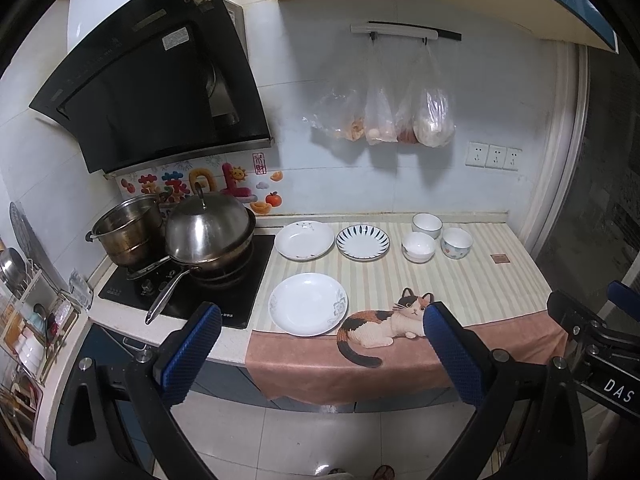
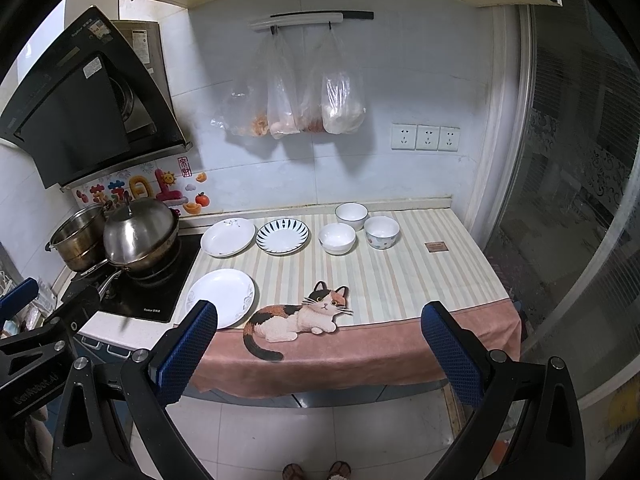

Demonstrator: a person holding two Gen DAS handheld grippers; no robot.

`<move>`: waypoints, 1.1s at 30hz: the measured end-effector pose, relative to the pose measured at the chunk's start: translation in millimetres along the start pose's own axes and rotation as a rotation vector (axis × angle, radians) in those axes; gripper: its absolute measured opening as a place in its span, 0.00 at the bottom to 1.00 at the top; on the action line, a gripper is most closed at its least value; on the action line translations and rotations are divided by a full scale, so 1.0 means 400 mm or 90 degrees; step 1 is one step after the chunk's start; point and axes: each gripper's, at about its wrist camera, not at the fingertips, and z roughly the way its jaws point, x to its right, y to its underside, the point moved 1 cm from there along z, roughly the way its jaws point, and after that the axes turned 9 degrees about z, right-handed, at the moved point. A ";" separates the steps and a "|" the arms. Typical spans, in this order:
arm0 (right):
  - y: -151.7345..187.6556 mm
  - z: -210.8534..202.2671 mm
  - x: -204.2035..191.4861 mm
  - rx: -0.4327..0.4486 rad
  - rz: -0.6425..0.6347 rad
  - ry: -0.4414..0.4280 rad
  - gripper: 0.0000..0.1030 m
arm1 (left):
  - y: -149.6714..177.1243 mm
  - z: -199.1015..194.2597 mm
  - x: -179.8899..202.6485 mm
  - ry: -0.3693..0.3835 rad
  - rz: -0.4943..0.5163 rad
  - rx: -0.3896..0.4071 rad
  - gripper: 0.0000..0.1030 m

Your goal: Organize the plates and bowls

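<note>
Plates and bowls untouched | floral plate (image 1: 308, 304) ahead of left gripper (image 1: 322, 354), nearer | right gripper (image 2: 319, 350) | both jaws wide apart, empty

We see bare striped cloth (image 2: 420, 280) toward the counter's right edge; plates (image 2: 228, 237) and bowls (image 2: 337, 238) crowd its back edge, pots (image 2: 140, 236) its left.
</note>
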 end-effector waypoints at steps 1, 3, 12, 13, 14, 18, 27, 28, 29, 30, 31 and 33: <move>0.001 0.001 0.000 0.001 0.001 0.000 1.00 | -0.001 0.000 0.000 -0.001 0.000 0.001 1.00; 0.002 -0.003 0.000 0.001 0.000 0.001 1.00 | 0.000 0.001 0.001 -0.001 0.001 0.003 1.00; -0.010 -0.013 -0.003 0.002 0.000 0.000 1.00 | 0.000 -0.001 0.004 -0.001 0.001 0.007 1.00; -0.010 -0.013 -0.003 0.002 -0.001 0.000 1.00 | 0.000 -0.001 0.005 -0.002 0.001 0.008 1.00; -0.008 -0.011 -0.002 0.002 -0.001 0.000 1.00 | 0.000 0.000 0.004 -0.002 0.002 0.007 1.00; -0.008 -0.013 -0.002 0.002 -0.001 0.001 1.00 | 0.001 -0.001 0.005 -0.002 0.002 0.007 1.00; -0.006 -0.016 -0.004 0.002 -0.001 -0.001 1.00 | 0.003 -0.002 0.004 -0.001 0.002 0.008 1.00; -0.005 -0.011 -0.001 0.003 -0.001 -0.001 1.00 | 0.003 -0.002 0.004 -0.002 0.002 0.008 1.00; -0.010 -0.012 0.000 0.002 -0.001 -0.001 1.00 | 0.003 -0.002 0.004 -0.002 0.002 0.008 1.00; -0.012 -0.013 0.000 0.002 -0.001 -0.001 1.00 | 0.003 -0.002 0.004 -0.002 0.002 0.008 1.00; -0.009 -0.011 0.000 0.003 -0.001 0.000 1.00 | 0.002 -0.002 0.004 -0.002 0.002 0.008 1.00; -0.012 -0.015 -0.003 0.002 -0.002 -0.001 1.00 | -0.004 -0.005 0.001 -0.002 0.002 0.010 1.00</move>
